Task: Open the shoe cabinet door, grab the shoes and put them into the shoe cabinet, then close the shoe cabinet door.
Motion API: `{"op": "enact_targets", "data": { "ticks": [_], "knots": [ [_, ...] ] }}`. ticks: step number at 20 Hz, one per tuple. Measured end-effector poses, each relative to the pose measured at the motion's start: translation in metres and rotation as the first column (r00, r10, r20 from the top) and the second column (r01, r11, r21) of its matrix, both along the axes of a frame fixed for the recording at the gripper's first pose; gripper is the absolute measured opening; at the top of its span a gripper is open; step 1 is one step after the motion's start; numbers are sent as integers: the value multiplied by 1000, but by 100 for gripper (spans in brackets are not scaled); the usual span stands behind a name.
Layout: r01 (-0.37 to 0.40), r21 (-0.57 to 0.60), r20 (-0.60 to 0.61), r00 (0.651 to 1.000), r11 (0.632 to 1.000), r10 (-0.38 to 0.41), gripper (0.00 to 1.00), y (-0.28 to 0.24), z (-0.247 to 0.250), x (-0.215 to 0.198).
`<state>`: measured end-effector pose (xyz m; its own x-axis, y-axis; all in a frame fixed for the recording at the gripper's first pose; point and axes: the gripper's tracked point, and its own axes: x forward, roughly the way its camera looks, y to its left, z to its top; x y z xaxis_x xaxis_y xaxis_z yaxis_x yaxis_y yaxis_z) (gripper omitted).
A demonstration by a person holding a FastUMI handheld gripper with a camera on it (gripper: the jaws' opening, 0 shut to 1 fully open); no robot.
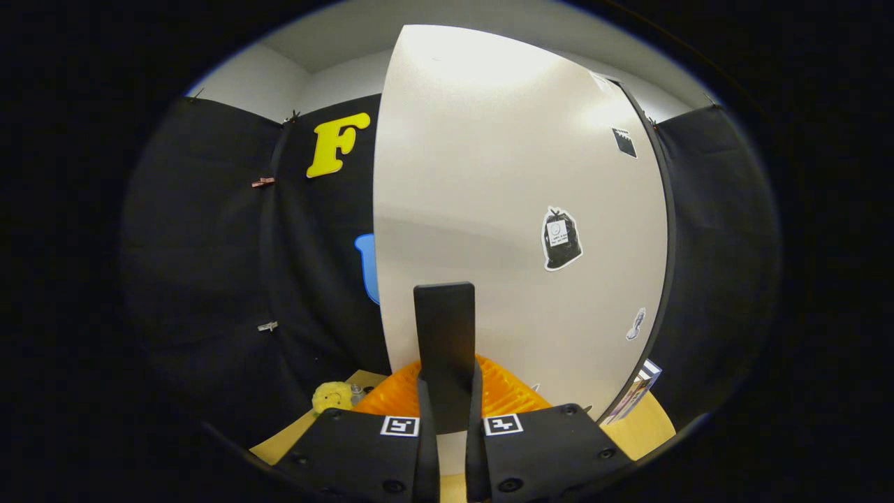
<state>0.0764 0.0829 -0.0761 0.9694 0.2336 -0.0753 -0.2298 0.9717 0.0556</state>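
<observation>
The gripper (445,307) points at the door (517,209) of the shoe cabinet, a broad pale panel that stands upright just ahead and takes up most of the scene. Its two fingers are brought together so that no gap shows between them, and they rise as one dark upright shape in front of the door's lower part. Nothing can be seen held between them; whether the tips touch the door, or pinch its left edge, cannot be told from this angle.

The door's left edge runs nearly straight up just left of the fingers, with the booth's black cloth wall (209,244) beyond it. Its right edge is bordered by a dark rim. A sticker (561,239) shaped like a dark bag sits on the door, up and to the right of the fingertips, and a smaller sticker (635,324) lies lower, near the right rim.

Behind the fingers, at the foot of the door, lies an orange ribbed thing (503,391), perhaps a basket. A small yellow fuzzy thing (332,396) rests on the bench (649,426) to its left.
</observation>
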Motion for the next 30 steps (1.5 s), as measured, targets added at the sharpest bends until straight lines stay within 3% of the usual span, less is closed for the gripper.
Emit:
{"op": "enact_targets", "data": {
  "ticks": [14,30],
  "knots": [
    [-6,17,-17,1000,1000,7,18,-89,-4,-82],
    [119,4,-41,992,993,-119,17,-195,-1,-136]
  ]
}}
